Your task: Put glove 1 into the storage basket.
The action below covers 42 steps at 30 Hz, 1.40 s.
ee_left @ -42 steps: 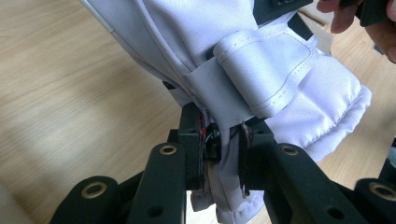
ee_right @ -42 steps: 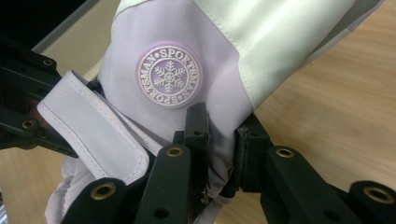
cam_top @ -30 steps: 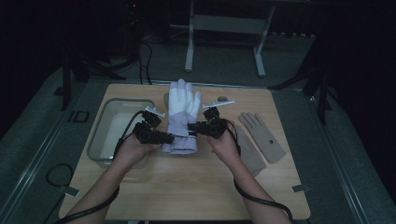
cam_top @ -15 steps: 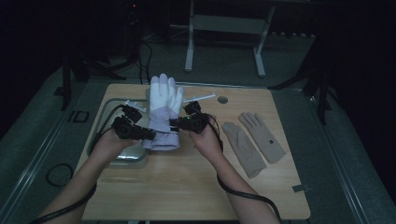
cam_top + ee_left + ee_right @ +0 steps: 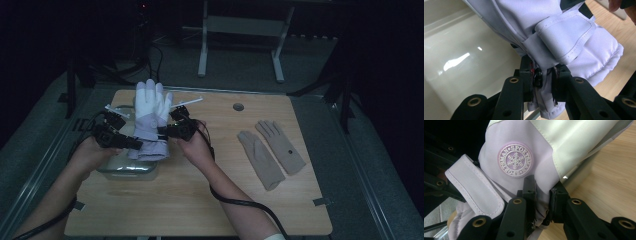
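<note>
A padded lilac and white ski glove (image 5: 150, 120) hangs in the air between my two grippers, fingers pointing away from me. My left gripper (image 5: 134, 146) is shut on the left side of its cuff (image 5: 544, 100). The right gripper (image 5: 162, 134) is shut on the cuff's right side (image 5: 541, 195), just below a round snowflake badge (image 5: 515, 160). The glove hovers over a clear plastic bin (image 5: 125, 167) at the table's left; the bin's pale floor (image 5: 461, 62) lies under the glove.
A pair of flat beige gloves (image 5: 270, 150) lies at the right of the wooden table (image 5: 210, 200). A small round hole (image 5: 238, 106) sits near the far edge. A cable (image 5: 240, 202) trails from my right hand.
Both grippers have carried the glove leftward across the table, from its middle to above the bin. The grips on the cuff look unchanged.
</note>
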Motion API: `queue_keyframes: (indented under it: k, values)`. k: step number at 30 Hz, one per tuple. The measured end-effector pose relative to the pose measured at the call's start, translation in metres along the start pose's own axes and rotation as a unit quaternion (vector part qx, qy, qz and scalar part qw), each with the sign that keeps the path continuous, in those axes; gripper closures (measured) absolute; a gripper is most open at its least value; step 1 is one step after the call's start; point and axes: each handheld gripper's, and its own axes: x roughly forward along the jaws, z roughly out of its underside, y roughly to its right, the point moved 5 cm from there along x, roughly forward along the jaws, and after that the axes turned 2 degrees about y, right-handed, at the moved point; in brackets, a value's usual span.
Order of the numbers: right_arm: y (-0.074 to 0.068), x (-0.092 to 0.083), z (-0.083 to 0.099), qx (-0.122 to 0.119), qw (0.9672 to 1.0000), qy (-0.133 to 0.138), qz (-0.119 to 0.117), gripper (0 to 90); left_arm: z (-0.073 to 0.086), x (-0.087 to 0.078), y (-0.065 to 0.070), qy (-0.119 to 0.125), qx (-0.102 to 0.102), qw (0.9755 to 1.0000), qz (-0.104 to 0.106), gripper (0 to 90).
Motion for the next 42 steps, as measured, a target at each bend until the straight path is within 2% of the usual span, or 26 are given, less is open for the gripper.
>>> queue_keyframes:
  k: [5, 8, 10, 12, 15, 23, 25, 26, 27, 30, 33, 34, 39, 40, 42]
  values:
    - [-0.011, 0.016, -0.003, 0.003, 1.0, -0.001, -0.005, 77.7, 0.012, -0.01, -0.016, -0.006, -0.01, 0.9999, -0.007, 75.0]
    - [-0.022, 0.033, -0.007, -0.007, 1.0, -0.004, -0.005, 77.6, 0.02, -0.016, -0.026, -0.006, -0.014, 0.9998, -0.014, 75.0]
    - [-0.024, 0.035, -0.007, -0.007, 0.9999, -0.005, -0.005, 77.6, 0.026, -0.02, -0.031, -0.004, -0.019, 0.9997, -0.013, 75.0]
    - [-0.032, 0.045, -0.009, -0.011, 0.9999, -0.01, -0.005, 77.6, 0.032, -0.021, -0.038, -0.001, -0.02, 0.9997, -0.015, 74.8]
    - [-0.034, 0.051, -0.008, -0.014, 0.9998, -0.012, -0.003, 77.5, 0.037, -0.02, -0.041, -0.003, -0.019, 0.9997, -0.017, 74.8]
    - [-0.026, 0.073, 0.007, -0.001, 0.9994, -0.034, 0.011, 77.3, 0.047, 0.002, -0.053, -0.025, -0.038, 0.9989, -0.017, 74.8]
    - [-0.024, 0.078, 0.011, 0.001, 0.9989, -0.041, 0.022, 77.1, 0.049, 0.009, -0.055, -0.034, -0.039, 0.9984, -0.022, 74.8]
    - [-0.023, 0.084, 0.015, -0.005, 0.9981, -0.049, 0.035, 76.8, 0.051, 0.013, -0.056, -0.04, -0.038, 0.9982, -0.026, 74.8]
    - [-0.023, 0.084, 0.015, -0.005, 0.9981, -0.049, 0.035, 76.8, 0.052, 0.016, -0.057, -0.043, -0.037, 0.998, -0.027, 74.8]
    - [-0.023, 0.091, 0.021, -0.008, 0.996, -0.067, 0.058, 76.7, 0.056, 0.024, -0.059, -0.048, -0.043, 0.9977, -0.022, 74.8]
    - [-0.022, 0.093, 0.024, -0.003, 0.9948, -0.078, 0.065, 76.7, 0.059, 0.031, -0.059, -0.055, -0.045, 0.9972, -0.021, 74.7]
    - [-0.022, 0.096, 0.026, -0.001, 0.9932, -0.09, 0.073, 76.6, 0.06, 0.035, -0.059, -0.063, -0.047, 0.9967, -0.021, 74.7]
    - [-0.021, 0.1, 0.029, -0.002, 0.9908, -0.106, 0.084, 76.2, 0.063, 0.041, -0.063, -0.066, -0.054, 0.9963, -0.012, 74.5]
    - [-0.02, 0.103, 0.03, 0.002, 0.989, -0.12, 0.087, 75.2, 0.065, 0.043, -0.064, -0.073, -0.054, 0.9959, -0.009, 74.3]
    - [-0.019, 0.105, 0.032, 0.003, 0.988, -0.127, 0.088, 73.3, 0.067, 0.046, -0.065, -0.079, -0.056, 0.9953, -0.007, 72.6]
